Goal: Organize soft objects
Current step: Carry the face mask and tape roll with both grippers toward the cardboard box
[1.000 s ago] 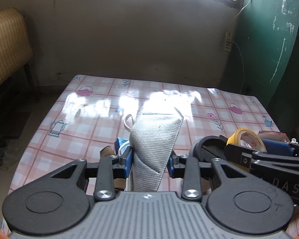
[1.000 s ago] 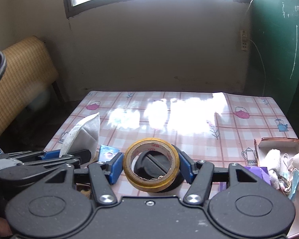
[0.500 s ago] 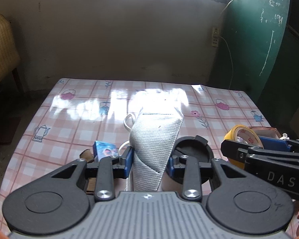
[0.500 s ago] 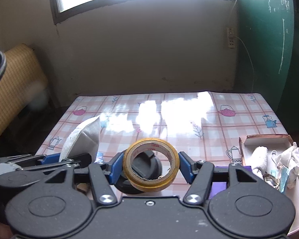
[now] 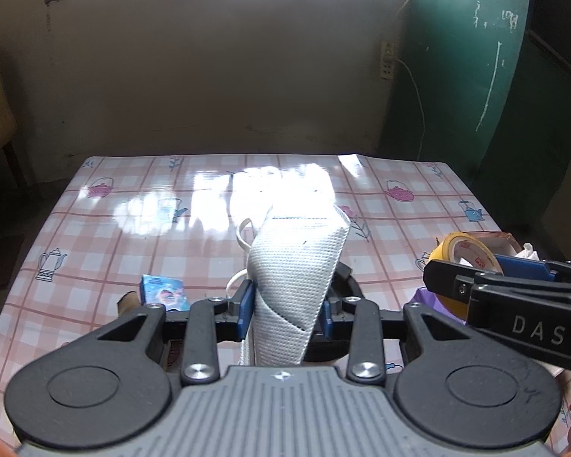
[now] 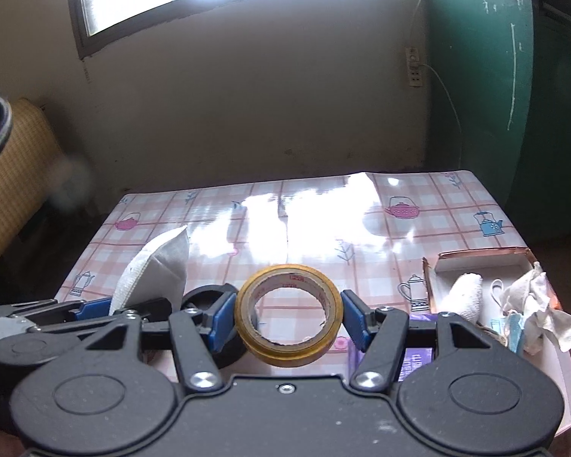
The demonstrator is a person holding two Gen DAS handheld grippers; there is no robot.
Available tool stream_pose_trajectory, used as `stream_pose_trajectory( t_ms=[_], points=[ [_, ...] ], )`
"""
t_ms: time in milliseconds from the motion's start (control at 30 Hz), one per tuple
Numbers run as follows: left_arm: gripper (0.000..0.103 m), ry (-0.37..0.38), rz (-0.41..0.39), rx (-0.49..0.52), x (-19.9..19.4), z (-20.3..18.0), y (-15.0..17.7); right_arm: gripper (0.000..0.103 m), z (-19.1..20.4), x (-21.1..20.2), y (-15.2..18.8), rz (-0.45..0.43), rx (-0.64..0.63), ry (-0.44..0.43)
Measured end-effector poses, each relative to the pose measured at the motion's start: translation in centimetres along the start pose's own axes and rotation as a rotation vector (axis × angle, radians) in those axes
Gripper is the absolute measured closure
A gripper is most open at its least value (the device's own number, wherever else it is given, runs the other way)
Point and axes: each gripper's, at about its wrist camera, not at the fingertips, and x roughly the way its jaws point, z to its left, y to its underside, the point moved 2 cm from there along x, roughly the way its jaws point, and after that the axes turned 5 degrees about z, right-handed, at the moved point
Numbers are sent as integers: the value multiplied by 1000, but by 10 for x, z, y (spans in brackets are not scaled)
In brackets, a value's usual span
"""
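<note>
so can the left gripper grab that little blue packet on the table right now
Probably not as things stand: the left gripper is shut on the grey mask. The blue packet lies uncovered just left of it, so the path looks free once the mask is released.

home room | teapot-print tablecloth [image 5: 106,228] | woven chair [image 6: 15,175] | green door [image 6: 487,76]

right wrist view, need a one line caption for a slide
Right gripper clamps a yellow tape roll above the pink checked tablecloth, beside an open cardboard box of white cloths.
</note>
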Motion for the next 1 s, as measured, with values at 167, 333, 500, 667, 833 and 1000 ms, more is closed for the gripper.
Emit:
stream_pose_trajectory(
  t_ms=[167,333,500,667,833,1000],
  points=[
    [67,16,1,18,3,-10,0,31,-11,0,1,4,14,23],
    [67,27,7,35,7,-18,0,31,-24,-1,3,6,26,50],
    [67,37,14,48,10,-25,1,31,-36,-2,4,6,38,70],
    [67,41,17,59,13,-29,2,31,-46,-3,9,12,50,82],
    [67,43,16,70,14,-35,2,31,-52,-4,12,17,60,97],
    [67,36,7,74,13,-34,1,31,-58,-6,14,18,71,100]
  ],
)
